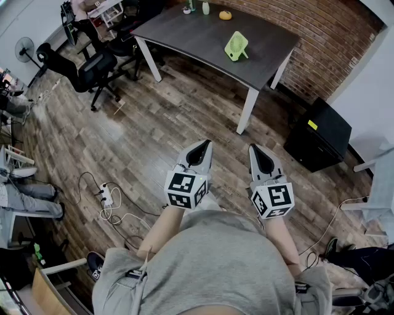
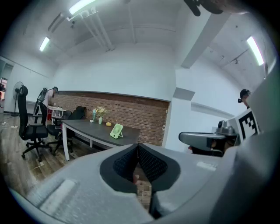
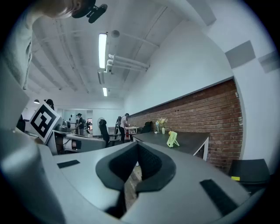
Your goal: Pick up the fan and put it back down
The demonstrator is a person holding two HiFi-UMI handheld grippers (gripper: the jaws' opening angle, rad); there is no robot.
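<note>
A small light-green fan (image 1: 236,47) stands tilted on its stand on the dark grey table (image 1: 203,43), near the table's right end. It also shows far off in the left gripper view as the fan (image 2: 116,131) and in the right gripper view as the fan (image 3: 172,139). My left gripper (image 1: 201,147) and right gripper (image 1: 257,151) are held side by side over the wooden floor, well short of the table, both pointing toward it. Both are shut with nothing between their jaws.
On the table's far end stand a vase with flowers (image 2: 100,115), a bottle (image 1: 205,7) and an orange object (image 1: 225,15). Black office chairs (image 1: 86,69) stand left of the table. A black cabinet (image 1: 318,135) is at right. A power strip with cables (image 1: 106,197) lies on the floor.
</note>
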